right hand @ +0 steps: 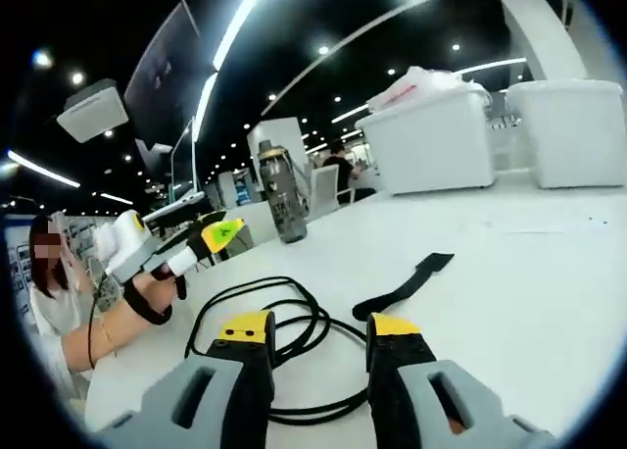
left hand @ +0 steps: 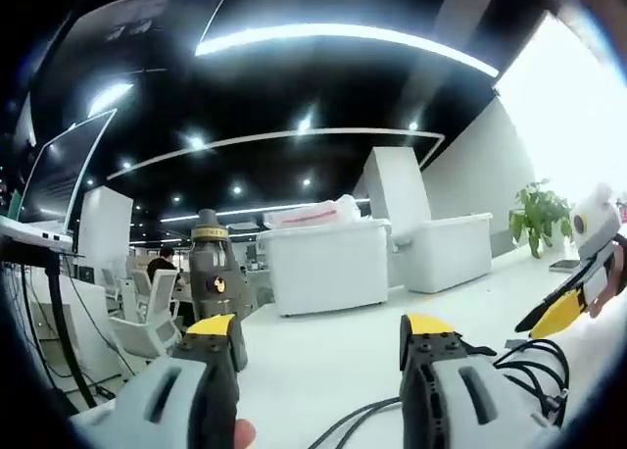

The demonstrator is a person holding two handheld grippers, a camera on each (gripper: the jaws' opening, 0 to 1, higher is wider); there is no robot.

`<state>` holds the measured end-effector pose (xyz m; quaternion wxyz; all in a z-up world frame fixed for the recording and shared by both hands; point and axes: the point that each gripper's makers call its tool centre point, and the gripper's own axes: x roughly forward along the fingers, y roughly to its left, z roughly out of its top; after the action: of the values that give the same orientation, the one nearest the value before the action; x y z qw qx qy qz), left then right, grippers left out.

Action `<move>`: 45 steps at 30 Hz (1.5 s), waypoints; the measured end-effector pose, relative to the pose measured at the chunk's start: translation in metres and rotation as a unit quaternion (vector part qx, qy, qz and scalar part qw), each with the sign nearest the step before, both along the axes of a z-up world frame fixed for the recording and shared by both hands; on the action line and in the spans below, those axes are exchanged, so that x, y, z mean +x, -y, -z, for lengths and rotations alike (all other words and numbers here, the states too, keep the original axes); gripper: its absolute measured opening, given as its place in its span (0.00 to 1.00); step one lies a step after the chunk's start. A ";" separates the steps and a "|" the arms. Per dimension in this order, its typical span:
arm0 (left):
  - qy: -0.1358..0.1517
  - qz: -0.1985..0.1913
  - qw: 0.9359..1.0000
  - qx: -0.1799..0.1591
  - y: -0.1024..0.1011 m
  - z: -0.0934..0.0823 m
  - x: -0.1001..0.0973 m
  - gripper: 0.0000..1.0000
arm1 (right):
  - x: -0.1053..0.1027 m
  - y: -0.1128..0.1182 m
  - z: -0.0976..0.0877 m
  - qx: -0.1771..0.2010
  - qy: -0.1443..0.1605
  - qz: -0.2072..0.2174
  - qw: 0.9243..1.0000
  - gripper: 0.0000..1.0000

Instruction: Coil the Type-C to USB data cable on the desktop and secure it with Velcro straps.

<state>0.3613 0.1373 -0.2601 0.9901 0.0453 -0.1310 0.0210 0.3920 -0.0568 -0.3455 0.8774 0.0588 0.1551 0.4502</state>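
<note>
The black data cable lies in loose loops on the white desk, just beyond my right gripper, which is open with nothing between its jaws. A black Velcro strap lies flat to the right of the loops, apart from them. My left gripper hovers above the desk to the left of the cable, held in a person's hand. In the left gripper view that gripper is open and empty. Part of the cable runs at lower right, and the right gripper comes in from the right.
A dark water bottle stands upright on the desk behind the cable. White storage bins sit at the back. A laptop on a stand is at the far left and a potted plant at the far right. A person sits at the left.
</note>
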 end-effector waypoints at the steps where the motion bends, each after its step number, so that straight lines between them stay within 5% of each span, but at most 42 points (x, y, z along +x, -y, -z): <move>1: 0.004 -0.004 1.000 -0.002 -0.003 -0.002 -0.002 0.67 | 0.000 -0.005 0.005 0.002 -0.021 -0.008 1.000 0.33; 3: 0.008 -0.008 1.000 -0.008 -0.006 -0.006 -0.004 0.67 | 0.001 -0.010 0.011 -0.005 -0.029 -0.012 0.999 0.33; 15: 0.004 -0.006 1.000 -0.025 -0.008 -0.007 -0.004 0.67 | -0.010 -0.027 0.025 -0.129 0.038 -0.043 0.990 0.17; 19: 0.002 -0.005 1.000 -0.025 -0.008 -0.006 -0.001 0.67 | -0.012 -0.029 0.024 -0.178 0.097 -0.049 0.978 0.06; 26: -0.003 0.000 1.000 -0.022 -0.006 -0.005 0.001 0.67 | -0.009 -0.024 0.020 -0.182 0.114 -0.051 0.975 0.02; 29: 0.000 0.004 1.000 -0.023 -0.004 -0.006 0.001 0.66 | -0.008 -0.015 0.011 -0.180 0.144 -0.050 0.972 0.02; 35: 0.000 0.026 0.999 -0.020 0.007 -0.008 0.002 0.66 | -0.013 0.010 -0.023 -0.186 0.240 -0.030 0.953 0.02; 39: 0.009 0.068 0.998 -0.013 0.027 -0.013 -0.001 0.66 | -0.019 0.032 -0.049 -0.196 0.317 -0.001 0.928 0.02; 43: 0.022 0.153 0.988 -0.002 0.064 -0.021 -0.010 0.64 | -0.033 0.055 -0.074 -0.196 0.395 0.030 0.897 0.02; 45: 0.023 0.186 0.982 0.008 0.081 -0.022 -0.015 0.63 | -0.041 0.066 -0.086 -0.172 0.407 0.042 0.896 0.01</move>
<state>0.3459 0.0563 -0.2381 0.9730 0.0273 -0.1603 -0.1638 0.3509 -0.1224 -0.2592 0.8784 -0.2748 -0.1437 0.3636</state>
